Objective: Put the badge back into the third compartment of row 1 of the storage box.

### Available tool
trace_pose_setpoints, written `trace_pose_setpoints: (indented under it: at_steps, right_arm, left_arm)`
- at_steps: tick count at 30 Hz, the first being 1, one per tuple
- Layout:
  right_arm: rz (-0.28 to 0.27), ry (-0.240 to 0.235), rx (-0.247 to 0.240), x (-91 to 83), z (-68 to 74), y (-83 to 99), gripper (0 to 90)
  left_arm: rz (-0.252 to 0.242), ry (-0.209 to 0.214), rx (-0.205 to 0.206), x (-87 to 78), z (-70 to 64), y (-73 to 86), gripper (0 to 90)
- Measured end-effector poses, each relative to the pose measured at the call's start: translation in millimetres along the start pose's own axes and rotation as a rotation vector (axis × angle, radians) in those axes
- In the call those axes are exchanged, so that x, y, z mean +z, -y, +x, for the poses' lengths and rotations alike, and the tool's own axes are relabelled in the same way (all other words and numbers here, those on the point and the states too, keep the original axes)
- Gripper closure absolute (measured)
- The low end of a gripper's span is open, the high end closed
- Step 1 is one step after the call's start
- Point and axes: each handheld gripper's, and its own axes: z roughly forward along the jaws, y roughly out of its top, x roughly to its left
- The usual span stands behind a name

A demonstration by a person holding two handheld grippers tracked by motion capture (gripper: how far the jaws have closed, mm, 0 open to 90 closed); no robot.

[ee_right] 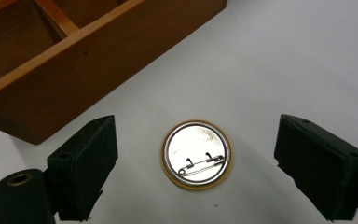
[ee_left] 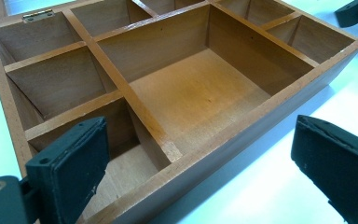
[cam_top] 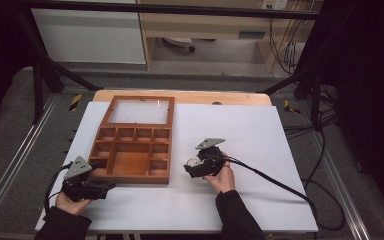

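Right tool [ee_right: 196,154]: released, jaws spread wide on either side of the pin badge, touching nothing.
Pin badge [ee_right: 196,155]: lies back-up on the white counter [ee_right: 298,56], safety pin showing, its front hidden; just off the wooden box's corner, at about 4 o'clock from the box in the high view, where it is a pale blur [cam_top: 192,162] under the tool.
Left tool [ee_left: 200,163]: released, jaws straddling the box's near wall at its 7 o'clock corner; possibly touching, hard to tell.
Wooden box [cam_top: 132,155]: open, compartments bare; far edges cut off in both gripper views.
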Motion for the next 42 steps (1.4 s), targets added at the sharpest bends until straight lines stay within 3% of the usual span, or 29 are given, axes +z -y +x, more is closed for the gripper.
trace_pose_setpoints:
  at_steps: [11, 22, 42]
  right_arm:
    - [0.039, 0.002, -0.029, 12.2, -2.7, 4.1, 27.2]
    - [0.039, -0.001, -0.049, 15.1, -1.9, 6.1, 40.3]
    - [0.046, 0.005, -0.072, 15.1, -1.5, 7.1, 46.7]
  left_arm:
    - [0.001, -0.001, 0.002, 0.1, -0.2, 0.0, 3.9]
    - [0.0, -0.001, 0.002, 0.0, -0.2, 0.0, 4.0]
    - [0.0, -0.002, 0.003, -0.2, -0.3, -0.2, 4.0]
